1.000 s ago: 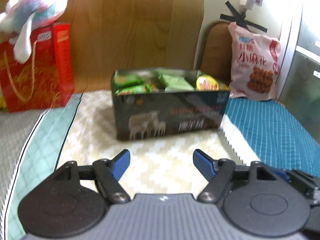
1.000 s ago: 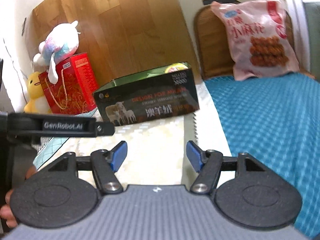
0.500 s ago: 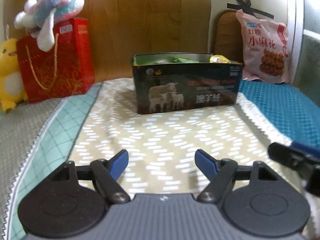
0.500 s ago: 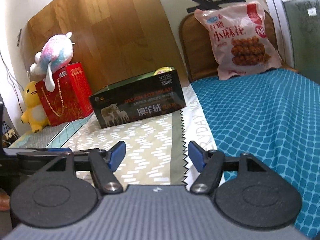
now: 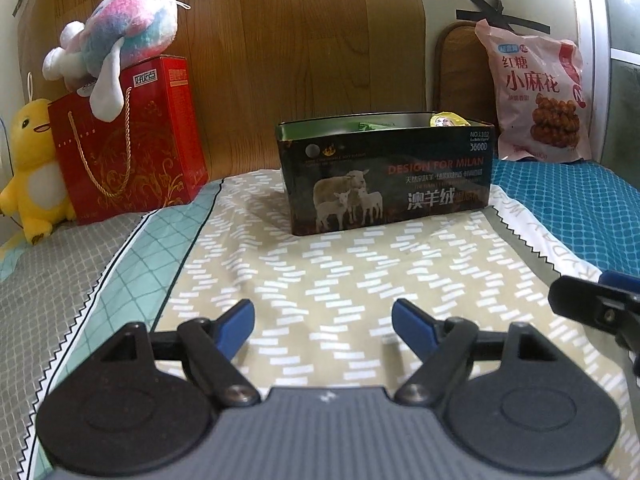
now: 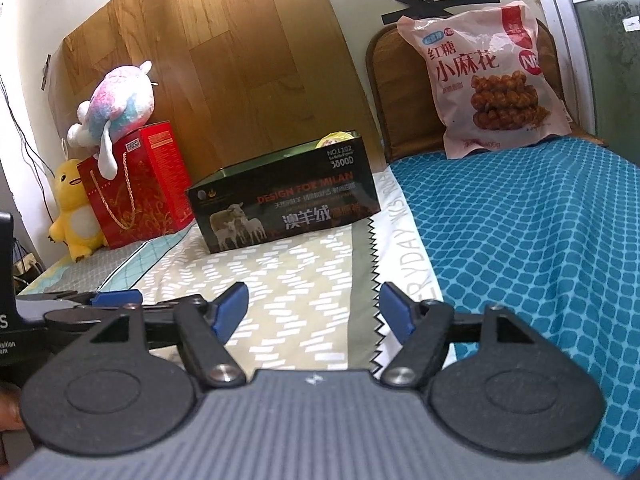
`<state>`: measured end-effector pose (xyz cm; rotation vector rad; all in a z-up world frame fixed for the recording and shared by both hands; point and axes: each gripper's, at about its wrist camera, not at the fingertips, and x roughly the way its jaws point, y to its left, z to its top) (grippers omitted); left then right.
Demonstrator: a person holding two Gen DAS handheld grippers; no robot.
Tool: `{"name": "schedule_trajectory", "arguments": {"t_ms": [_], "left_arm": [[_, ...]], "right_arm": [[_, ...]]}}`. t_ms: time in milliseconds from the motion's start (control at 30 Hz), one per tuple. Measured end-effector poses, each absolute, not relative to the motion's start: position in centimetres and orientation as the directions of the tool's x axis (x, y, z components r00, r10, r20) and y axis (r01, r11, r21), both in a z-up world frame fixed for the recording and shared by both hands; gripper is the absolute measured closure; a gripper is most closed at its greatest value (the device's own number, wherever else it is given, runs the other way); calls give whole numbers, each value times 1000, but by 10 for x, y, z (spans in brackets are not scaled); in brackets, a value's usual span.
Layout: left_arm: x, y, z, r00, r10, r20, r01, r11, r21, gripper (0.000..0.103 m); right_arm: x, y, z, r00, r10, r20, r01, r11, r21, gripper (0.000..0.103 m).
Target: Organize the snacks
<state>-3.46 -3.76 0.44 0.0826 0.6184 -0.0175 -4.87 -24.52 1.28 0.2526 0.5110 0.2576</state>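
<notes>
A dark open box with sheep printed on it (image 5: 386, 178) stands on the patterned cloth, also in the right wrist view (image 6: 286, 206). Green snack packets (image 5: 374, 125) and a yellow one (image 5: 446, 121) show above its rim. A pink bag of twisted snacks (image 5: 536, 96) leans at the back right, also in the right wrist view (image 6: 486, 80). My left gripper (image 5: 323, 326) is open and empty, low over the cloth, well in front of the box. My right gripper (image 6: 314, 312) is open and empty, beside the left one.
A red gift bag (image 5: 128, 148) with a pastel plush (image 5: 116, 56) on top stands at the back left, a yellow duck plush (image 5: 34, 168) beside it. A blue cloth (image 6: 532, 236) covers the right side. A wooden board (image 5: 300, 40) backs the scene.
Both grippers have pulled back and dropped lower, away from the box. The view into the box is now shallower. Both stay open and empty.
</notes>
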Motion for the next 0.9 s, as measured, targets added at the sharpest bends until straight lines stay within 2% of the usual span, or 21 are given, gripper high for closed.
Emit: {"name": "schedule_trajectory", "arguments": {"t_ms": [133, 633, 767, 900], "left_arm": [[-35, -38, 4, 814, 3, -580, 46, 997, 69, 24], [-38, -40, 5, 826, 19, -563, 38, 995, 90, 13], [-39, -40, 6, 832, 25, -554, 35, 995, 97, 6], [-39, -40, 6, 834, 27, -551, 35, 994, 100, 5]], "right_arm": [[-48, -245, 13, 839, 308, -448, -181, 935, 305, 29], [-48, -250, 13, 837, 330, -437, -188, 922, 338, 28], [-48, -251, 13, 836, 334, -435, -187, 919, 347, 27], [-48, -251, 13, 836, 337, -434, -188, 918, 350, 26]]}}
